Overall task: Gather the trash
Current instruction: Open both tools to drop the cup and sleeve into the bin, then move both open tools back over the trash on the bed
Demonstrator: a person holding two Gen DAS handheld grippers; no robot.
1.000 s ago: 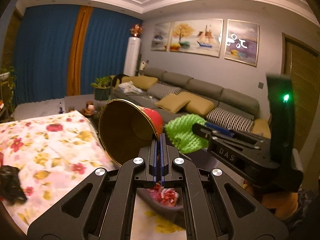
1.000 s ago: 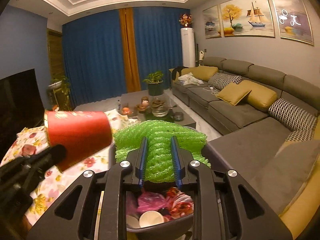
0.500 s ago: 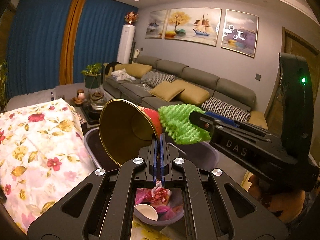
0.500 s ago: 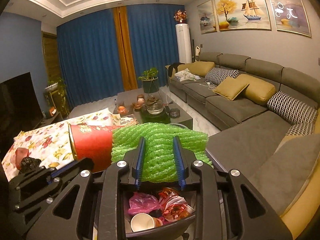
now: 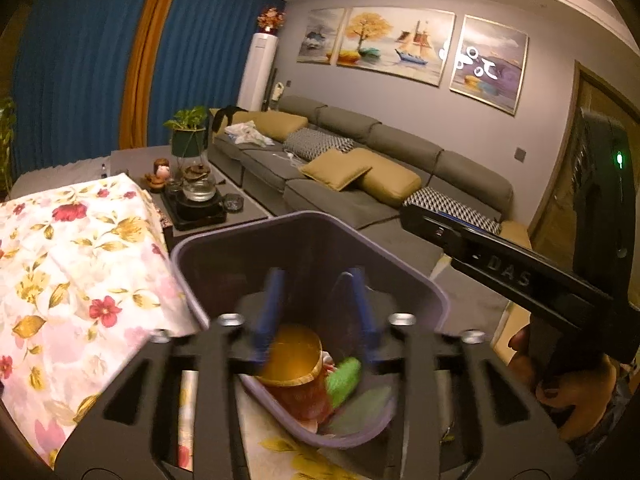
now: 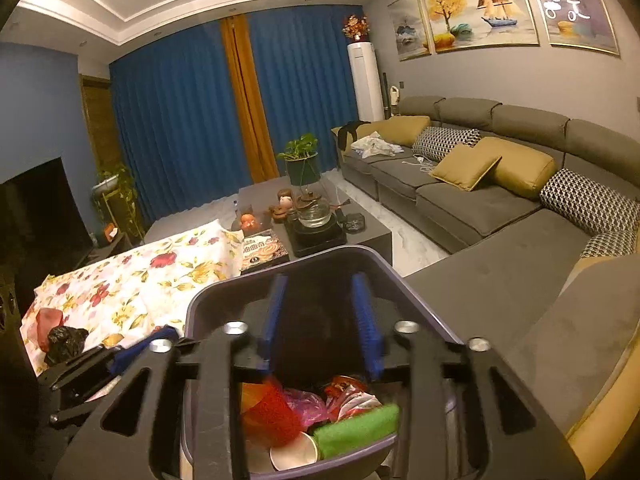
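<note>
While both grippers' fingers just opened, empty, bin holds red cup, green foam.

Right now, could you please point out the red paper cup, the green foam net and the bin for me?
red paper cup [image 5: 294,364], left wrist view, on its gold inside.
green foam net [image 6: 356,426], right wrist view, on its middle.
bin [image 6: 320,254], right wrist view, on its far rim.

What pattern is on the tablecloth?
Red and yellow flowers on white cloth, clearest in the left wrist view.
</note>
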